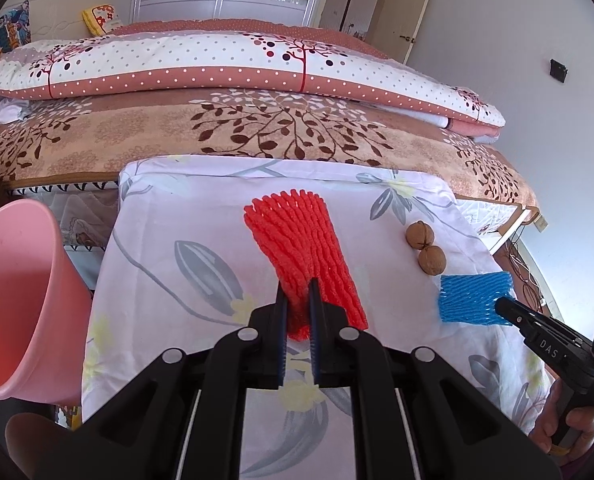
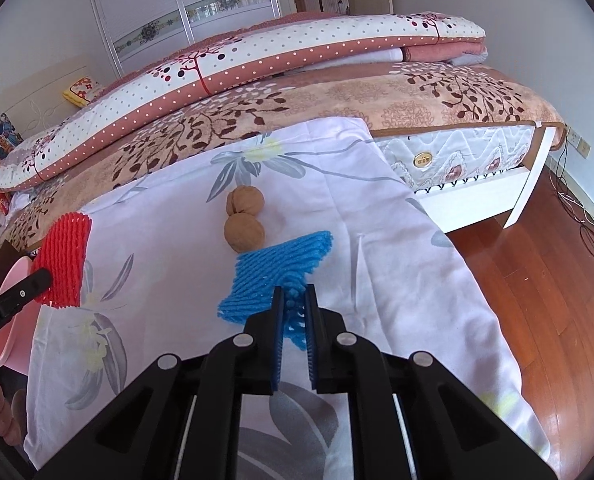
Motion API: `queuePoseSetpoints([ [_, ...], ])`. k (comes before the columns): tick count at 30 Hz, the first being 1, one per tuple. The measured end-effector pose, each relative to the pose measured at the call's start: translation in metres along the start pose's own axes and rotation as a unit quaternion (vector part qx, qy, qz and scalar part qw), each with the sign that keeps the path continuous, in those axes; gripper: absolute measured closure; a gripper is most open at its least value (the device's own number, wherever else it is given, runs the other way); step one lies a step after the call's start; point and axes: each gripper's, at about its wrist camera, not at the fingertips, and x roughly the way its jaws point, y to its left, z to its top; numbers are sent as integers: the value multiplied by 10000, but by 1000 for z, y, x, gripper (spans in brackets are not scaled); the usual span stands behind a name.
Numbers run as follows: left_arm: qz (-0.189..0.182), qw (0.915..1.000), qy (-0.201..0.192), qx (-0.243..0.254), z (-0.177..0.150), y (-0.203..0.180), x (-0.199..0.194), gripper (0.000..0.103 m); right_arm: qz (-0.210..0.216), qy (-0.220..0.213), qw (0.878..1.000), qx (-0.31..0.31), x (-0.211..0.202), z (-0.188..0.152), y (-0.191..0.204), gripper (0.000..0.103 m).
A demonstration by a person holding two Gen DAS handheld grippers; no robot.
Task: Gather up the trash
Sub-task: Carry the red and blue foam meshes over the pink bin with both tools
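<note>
Pink bin (image 1: 25, 300) sits off the table's left edge, mouth tipped toward you, so it lies just left of your left gripper (image 1: 297, 304) & well apart from your right gripper (image 2: 295, 300); the left hand is clearly the nearer one for the drop. Left gripper is clamped on the near end of the red foam net (image 1: 297, 248), pads pinching it tight, w/ the net's long axis running straight away from you along the fingers toward the bed (image 1: 257, 128). Right gripper is closed on the near corner of the blue foam net (image 2: 281, 272); that net's long axis runs diagonally up & right from the jaws, its far end just beside the two walnuts (image 2: 243, 216). Both nets look lifted at the gripped end, though I can't tell if the far ends are clear of the floral cloth (image 2: 377, 220). Judging from this, swing left first, then bring the blue one across the whole table; mind the walnuts, since the blue net could drag them.
</note>
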Motion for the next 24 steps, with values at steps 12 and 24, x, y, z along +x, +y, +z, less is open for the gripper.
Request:
queuePoseSetpoints([
  [12,-59,9994,-288,-157,-9,16,-28,95,360,-500,9976,-312,-33,-1,40,94],
  [24,257,9959,-830,-236,-10,49,-67,95,739,-587,9912,-928,-32,-4,106,94],
])
